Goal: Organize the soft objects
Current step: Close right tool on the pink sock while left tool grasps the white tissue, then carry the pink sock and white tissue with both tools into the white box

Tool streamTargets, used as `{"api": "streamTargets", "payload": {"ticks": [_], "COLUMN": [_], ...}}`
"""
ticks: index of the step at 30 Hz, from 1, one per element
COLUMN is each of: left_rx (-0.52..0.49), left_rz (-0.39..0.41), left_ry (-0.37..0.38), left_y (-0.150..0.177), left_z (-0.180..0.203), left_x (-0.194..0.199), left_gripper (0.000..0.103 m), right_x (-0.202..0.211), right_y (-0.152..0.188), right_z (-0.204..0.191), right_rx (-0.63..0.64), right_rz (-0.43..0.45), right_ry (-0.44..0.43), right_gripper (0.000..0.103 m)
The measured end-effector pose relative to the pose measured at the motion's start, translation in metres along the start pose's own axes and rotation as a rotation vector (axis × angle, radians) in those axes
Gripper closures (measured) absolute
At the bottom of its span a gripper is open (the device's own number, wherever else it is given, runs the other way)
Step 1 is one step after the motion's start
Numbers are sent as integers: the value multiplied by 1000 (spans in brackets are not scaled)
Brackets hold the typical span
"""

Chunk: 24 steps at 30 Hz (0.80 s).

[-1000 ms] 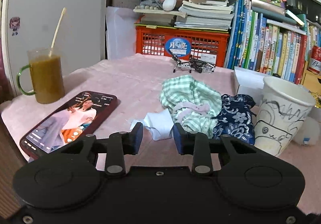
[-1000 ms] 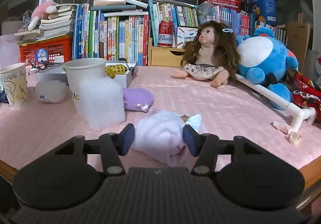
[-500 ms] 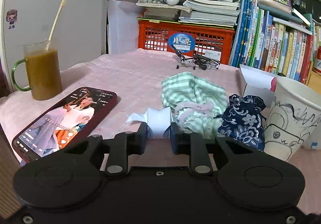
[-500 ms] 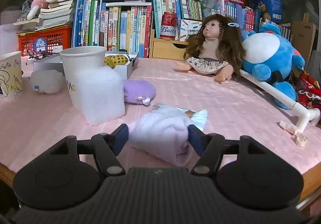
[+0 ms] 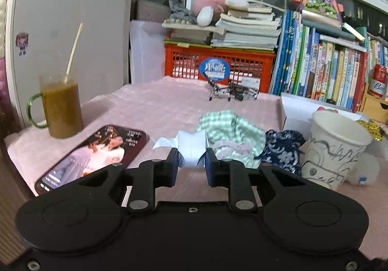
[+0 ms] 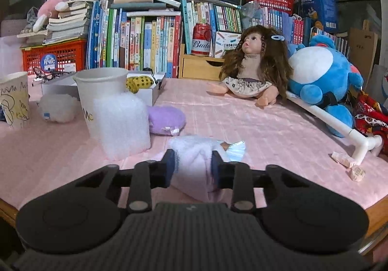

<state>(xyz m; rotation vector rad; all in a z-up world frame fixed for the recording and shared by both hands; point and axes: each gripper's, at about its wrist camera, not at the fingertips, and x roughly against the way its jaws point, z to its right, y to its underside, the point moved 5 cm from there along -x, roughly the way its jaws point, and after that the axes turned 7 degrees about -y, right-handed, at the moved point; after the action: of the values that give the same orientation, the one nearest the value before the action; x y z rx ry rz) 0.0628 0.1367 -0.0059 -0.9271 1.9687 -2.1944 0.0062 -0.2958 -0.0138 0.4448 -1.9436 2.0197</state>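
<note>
My left gripper (image 5: pixel 191 159) is shut on a small white cloth (image 5: pixel 191 147) and holds it just above the pink table. Behind it lie a green checked cloth (image 5: pixel 230 130) and a dark blue flowered cloth (image 5: pixel 281 147). My right gripper (image 6: pixel 192 164) is shut on a fluffy pale pink towel (image 6: pixel 194 161), which rests low over the table. A silvery wrapper (image 6: pixel 234 148) lies right behind the towel. A purple plush (image 6: pixel 165 120) lies further back on the left.
A phone (image 5: pixel 92 154) and a mug of brown drink (image 5: pixel 63 108) sit left of the left gripper; a drawn-on paper cup (image 5: pixel 334 149) stands on the right. A white cup (image 6: pixel 101 98) with foam wrap (image 6: pixel 121 125), a doll (image 6: pixel 252 72), a blue plush (image 6: pixel 320 77) and books surround the right gripper.
Both grippers have closed: the left on the white cloth, the right on the pink towel. The left gripper has lifted the white cloth slightly.
</note>
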Motion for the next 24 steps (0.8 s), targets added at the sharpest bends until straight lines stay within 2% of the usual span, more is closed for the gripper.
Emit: {"api": "streamTargets", "payload": {"ticks": [6, 16, 24], "left_rx": [-5, -21, -69], "left_rz": [38, 85, 84], "left_ry": [30, 104, 227], "left_y": [-15, -44, -83], "left_z": [3, 12, 26], "left_x": [14, 31, 28], "left_gripper": [82, 82, 82], "right_x": [12, 17, 3], "right_y": [-13, -56, -98], "right_z": [-1, 2, 8], "right_rx": [9, -9, -52], "right_rz": [54, 130, 152], "right_ry": [-8, -36, -94], "right_gripper": [73, 73, 73]}}
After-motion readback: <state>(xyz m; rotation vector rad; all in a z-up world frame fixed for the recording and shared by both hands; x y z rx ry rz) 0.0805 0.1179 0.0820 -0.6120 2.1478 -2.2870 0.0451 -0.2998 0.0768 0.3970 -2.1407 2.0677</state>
